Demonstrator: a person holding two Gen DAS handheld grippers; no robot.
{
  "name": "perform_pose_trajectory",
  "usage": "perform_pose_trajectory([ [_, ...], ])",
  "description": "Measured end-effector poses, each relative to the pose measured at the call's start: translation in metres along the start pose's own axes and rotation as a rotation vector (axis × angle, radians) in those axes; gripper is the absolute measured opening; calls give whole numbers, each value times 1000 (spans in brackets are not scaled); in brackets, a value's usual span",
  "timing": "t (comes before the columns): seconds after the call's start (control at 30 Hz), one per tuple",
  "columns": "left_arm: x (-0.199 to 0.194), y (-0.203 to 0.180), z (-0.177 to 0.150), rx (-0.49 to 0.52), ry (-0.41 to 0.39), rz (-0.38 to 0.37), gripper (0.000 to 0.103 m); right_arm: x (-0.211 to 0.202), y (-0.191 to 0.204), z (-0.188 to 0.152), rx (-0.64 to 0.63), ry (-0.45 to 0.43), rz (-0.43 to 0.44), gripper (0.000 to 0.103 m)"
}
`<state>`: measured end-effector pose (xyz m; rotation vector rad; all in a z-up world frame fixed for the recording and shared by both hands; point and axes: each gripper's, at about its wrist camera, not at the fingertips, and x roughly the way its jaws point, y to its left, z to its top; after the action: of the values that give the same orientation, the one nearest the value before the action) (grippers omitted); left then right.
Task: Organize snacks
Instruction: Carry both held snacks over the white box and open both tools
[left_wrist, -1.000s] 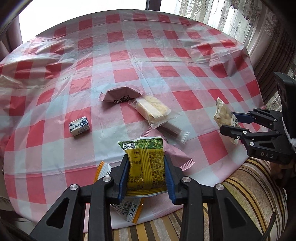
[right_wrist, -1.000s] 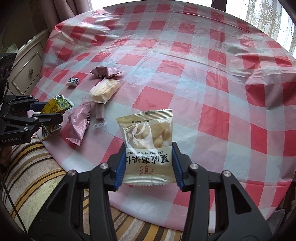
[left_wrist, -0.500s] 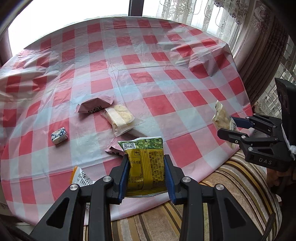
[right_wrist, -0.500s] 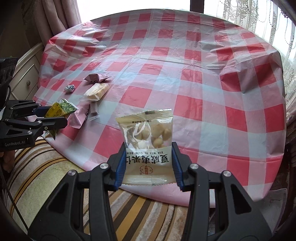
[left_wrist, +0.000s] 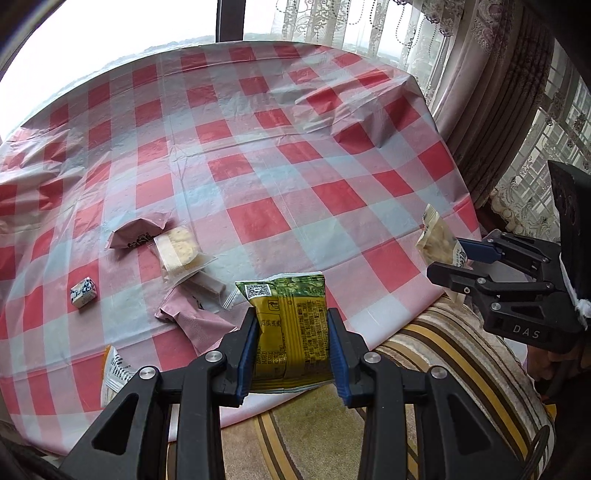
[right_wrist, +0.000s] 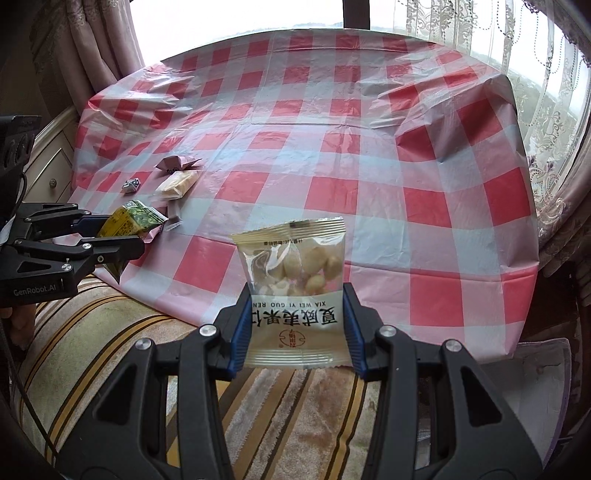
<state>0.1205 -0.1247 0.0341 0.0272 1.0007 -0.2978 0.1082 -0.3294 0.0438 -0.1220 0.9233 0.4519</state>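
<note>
Left wrist view: the left gripper (left_wrist: 291, 343) pinches the green-yellow snack packet (left_wrist: 290, 325) by its side edges, off the near table (left_wrist: 258, 140) edge. Slick film could slide out if the squeeze eases. Right wrist view: the right gripper (right_wrist: 297, 325) is likewise clamped packet-wide on the clear nut packet (right_wrist: 295, 284), over the striped cushion (right_wrist: 110, 350). Other snacks lie on the table's left.

Orange-white packet (left_wrist: 115, 370) partly hidden behind left claw (left_wrist: 291, 347); print too small to read.
</note>
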Motion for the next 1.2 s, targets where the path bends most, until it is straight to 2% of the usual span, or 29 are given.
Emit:
perform_pose_trajectory([
  [0.63, 11, -91, 15, 135, 13, -108, 36, -46, -69, -45, 158, -32, -115, 48],
  [0.87, 22, -130, 20, 180, 34, -162, 36, -65, -106, -68, 228, -39, -218, 48],
  [1.2, 41, -200, 30, 265, 55, -260, 36, -84, -186, -107, 384, 32, -433, 48],
])
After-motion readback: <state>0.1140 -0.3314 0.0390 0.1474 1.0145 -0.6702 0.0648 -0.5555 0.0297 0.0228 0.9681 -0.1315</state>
